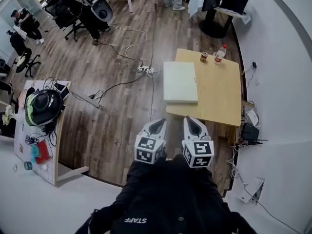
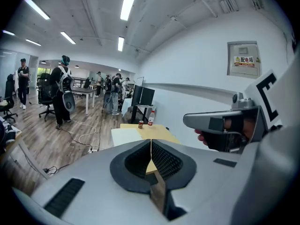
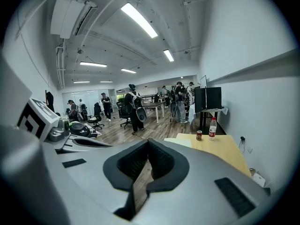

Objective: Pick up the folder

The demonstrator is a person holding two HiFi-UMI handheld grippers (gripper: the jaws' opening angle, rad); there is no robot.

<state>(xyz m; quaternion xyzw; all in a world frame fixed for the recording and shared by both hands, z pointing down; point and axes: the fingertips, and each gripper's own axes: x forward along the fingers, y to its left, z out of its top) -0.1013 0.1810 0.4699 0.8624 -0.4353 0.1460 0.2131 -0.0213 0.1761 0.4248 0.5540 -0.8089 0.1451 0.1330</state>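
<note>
The left gripper (image 1: pixel 158 126) and right gripper (image 1: pixel 194 125) are both pressed together and empty, aimed side by side at the table (image 1: pixel 219 91). The white folder (image 1: pixel 180 82) lies flat along its edge, well ahead, likely so jaws can catch it.

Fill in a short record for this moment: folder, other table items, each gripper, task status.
folder: white folder, flat at the wooden table's left edge in the head view, untouched
other items: can and bottle, upright at the far end
left gripper: jaws together, empty, short of the folder
right gripper: jaws together, empty, short of the folder
status: folder not yet picked up
</note>
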